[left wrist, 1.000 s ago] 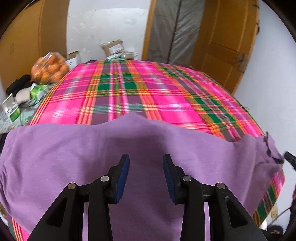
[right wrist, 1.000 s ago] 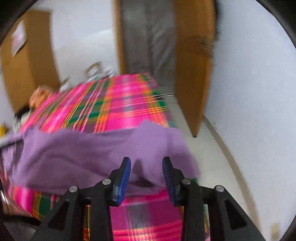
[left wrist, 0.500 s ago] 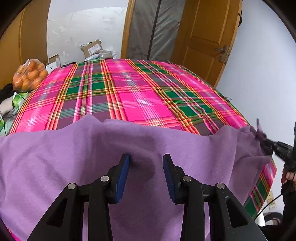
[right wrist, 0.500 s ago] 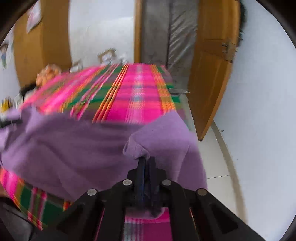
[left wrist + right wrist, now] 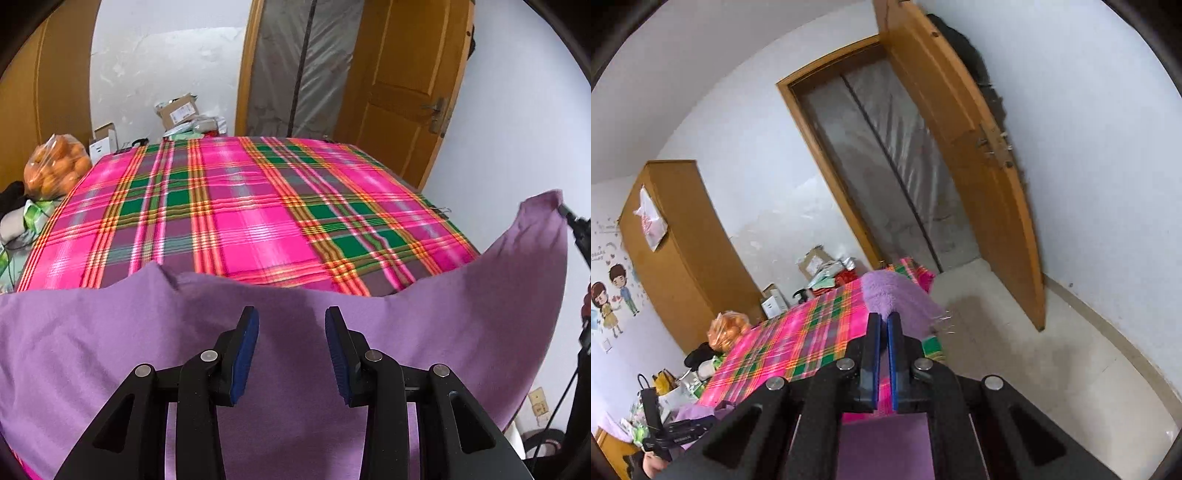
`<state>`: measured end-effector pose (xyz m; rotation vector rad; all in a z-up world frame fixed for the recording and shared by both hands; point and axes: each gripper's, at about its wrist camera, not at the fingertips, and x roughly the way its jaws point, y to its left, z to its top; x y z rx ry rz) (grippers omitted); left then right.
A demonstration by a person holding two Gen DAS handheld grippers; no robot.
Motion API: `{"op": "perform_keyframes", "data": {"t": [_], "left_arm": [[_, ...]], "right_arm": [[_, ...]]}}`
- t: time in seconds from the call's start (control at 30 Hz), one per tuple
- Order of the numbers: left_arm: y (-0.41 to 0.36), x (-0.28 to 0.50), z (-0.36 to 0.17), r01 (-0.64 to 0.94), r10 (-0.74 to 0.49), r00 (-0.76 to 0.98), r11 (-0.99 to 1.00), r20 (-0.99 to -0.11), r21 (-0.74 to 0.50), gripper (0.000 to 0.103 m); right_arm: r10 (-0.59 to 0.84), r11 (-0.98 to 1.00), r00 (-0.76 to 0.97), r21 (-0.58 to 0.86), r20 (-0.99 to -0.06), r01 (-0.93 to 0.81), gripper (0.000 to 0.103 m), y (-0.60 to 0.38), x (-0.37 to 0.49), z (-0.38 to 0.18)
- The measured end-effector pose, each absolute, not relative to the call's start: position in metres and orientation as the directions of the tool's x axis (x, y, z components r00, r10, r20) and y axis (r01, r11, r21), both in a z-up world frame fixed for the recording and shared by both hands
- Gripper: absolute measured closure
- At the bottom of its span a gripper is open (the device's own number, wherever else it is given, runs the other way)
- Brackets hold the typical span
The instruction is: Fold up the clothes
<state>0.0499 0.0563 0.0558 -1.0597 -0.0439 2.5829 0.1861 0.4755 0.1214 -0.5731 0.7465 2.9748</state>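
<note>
A purple garment lies spread over the near edge of the plaid bed cover. My left gripper hovers open just above the cloth, blue pads apart, nothing between them. Far right in that view, the garment's corner is pulled up off the bed by my right gripper. The right wrist view shows the right gripper shut on that purple corner, which bunches above the fingertips. More purple cloth hangs below the jaws. The left gripper's black body shows at lower left.
A bag of oranges and clutter sit beside the bed's left side. Cardboard boxes stand beyond the far edge. An open wooden door and bare floor are to the right, a wardrobe to the left.
My right gripper closed on the garment's right corner and lifted it high, tilting its view upward. The left gripper stayed open over the cloth, shifting slightly.
</note>
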Motion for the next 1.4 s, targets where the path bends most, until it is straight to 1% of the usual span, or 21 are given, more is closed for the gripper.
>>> {"op": "perform_keyframes", "data": {"t": [0.03, 0.13, 0.2, 0.23, 0.3, 0.37, 0.43, 0.5, 0.53, 0.77, 0.83, 1.03, 1.2, 1.27, 1.3, 1.33, 1.4], "left_arm": [[0.061, 0.050, 0.056, -0.318, 0.335, -0.654, -0.935, -0.678, -0.155, 0.064], [0.072, 0.051, 0.055, -0.355, 0.352, -0.637, -0.924, -0.686, -0.144, 0.064], [0.077, 0.053, 0.054, -0.374, 0.362, -0.628, -0.917, -0.689, -0.140, 0.064], [0.079, 0.053, 0.054, -0.378, 0.366, -0.624, -0.915, -0.690, -0.143, 0.064], [0.082, 0.052, 0.052, -0.383, 0.372, -0.617, -0.912, -0.693, -0.147, 0.064], [0.086, 0.050, 0.050, -0.387, 0.373, -0.609, -0.910, -0.700, -0.148, 0.064], [0.090, 0.047, 0.049, -0.393, 0.373, -0.606, -0.908, -0.703, -0.144, 0.064], [0.095, 0.045, 0.049, -0.398, 0.376, -0.605, -0.906, -0.702, -0.142, 0.064], [0.098, 0.045, 0.048, -0.402, 0.378, -0.602, -0.904, -0.703, -0.142, 0.064], [0.128, 0.046, 0.040, -0.471, 0.437, -0.533, -0.865, -0.725, -0.175, 0.064], [0.139, 0.047, 0.038, -0.499, 0.452, -0.512, -0.848, -0.730, -0.176, 0.064], [0.164, 0.036, 0.031, -0.540, 0.467, -0.471, -0.824, -0.748, -0.173, 0.064], [0.175, 0.035, 0.030, -0.551, 0.462, -0.464, -0.818, -0.756, -0.162, 0.064], [0.175, 0.035, 0.030, -0.546, 0.455, -0.468, -0.823, -0.758, -0.158, 0.064], [0.175, 0.035, 0.030, -0.541, 0.454, -0.468, -0.826, -0.759, -0.160, 0.064], [0.175, 0.035, 0.029, -0.536, 0.453, -0.467, -0.828, -0.759, -0.164, 0.064], [0.176, 0.035, 0.029, -0.531, 0.451, -0.470, -0.831, -0.759, -0.165, 0.064]], "right_arm": [[-0.056, -0.874, -0.922, 0.464, -0.383, -0.140, 0.099, 0.483, 0.187, 0.110], [-0.007, -0.801, -0.859, 0.517, -0.512, -0.301, 0.099, 0.513, 0.187, 0.054], [-0.048, -0.706, -0.798, 0.586, -0.601, -0.399, 0.099, 0.531, 0.190, 0.006], [-0.079, -0.665, -0.778, 0.614, -0.623, -0.425, 0.099, 0.536, 0.194, -0.011], [-0.104, -0.631, -0.770, 0.640, -0.630, -0.439, 0.098, 0.541, 0.203, -0.028], [-0.112, -0.619, -0.777, 0.655, -0.619, -0.433, 0.089, 0.545, 0.211, -0.034], [-0.105, -0.644, -0.813, 0.662, -0.572, -0.383, 0.066, 0.548, 0.211, -0.020], [-0.120, -0.687, -0.841, 0.656, -0.527, -0.313, 0.059, 0.548, 0.202, -0.002], [-0.136, -0.702, -0.833, 0.646, -0.536, -0.301, 0.058, 0.546, 0.194, -0.001], [-0.238, -0.786, -0.748, 0.575, -0.620, -0.226, 0.058, 0.531, 0.134, -0.003], [-0.246, -0.738, -0.747, 0.619, -0.618, -0.270, 0.058, 0.541, 0.144, -0.020], [-0.306, -0.549, -0.773, 0.766, -0.555, -0.333, 0.057, 0.564, 0.167, -0.062], [-0.398, -0.438, -0.783, 0.849, -0.477, -0.295, 0.057, 0.568, 0.172, -0.083], [-0.431, -0.426, -0.782, 0.865, -0.451, -0.265, 0.058, 0.564, 0.170, -0.084], [-0.446, -0.420, -0.780, 0.872, -0.438, -0.250, 0.059, 0.562, 0.169, -0.084], [-0.462, -0.414, -0.778, 0.880, -0.425, -0.234, 0.069, 0.560, 0.169, -0.084], [-0.490, -0.404, -0.771, 0.890, -0.407, -0.213, 0.080, 0.556, 0.167, -0.085]]}}
